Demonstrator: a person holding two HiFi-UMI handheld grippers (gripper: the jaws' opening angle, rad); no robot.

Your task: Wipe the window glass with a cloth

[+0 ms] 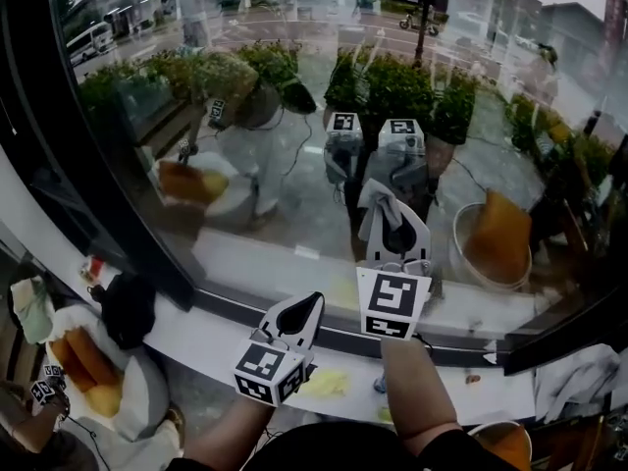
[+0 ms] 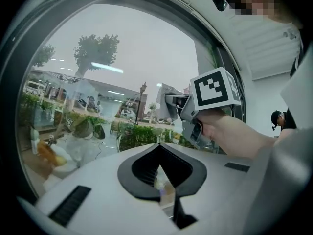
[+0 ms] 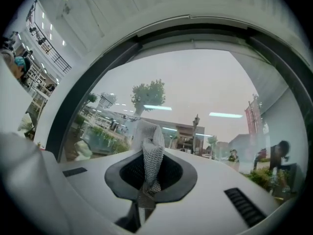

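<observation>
The window glass fills most of the head view, with street, hedges and reflections of both grippers in it. My right gripper is raised against the pane and shut on a grey-white mesh cloth. In the right gripper view the cloth stands up out of the shut right gripper, close to the glass. My left gripper hangs lower, over the white sill, shut with nothing in it. The left gripper view shows the left gripper with the right gripper and cloth ahead of it.
A thick black window frame curves down the left side. Below the sill at left stand a bag with orange items and a black object. A yellow scrap lies on the sill. A white cloth heap sits at lower right.
</observation>
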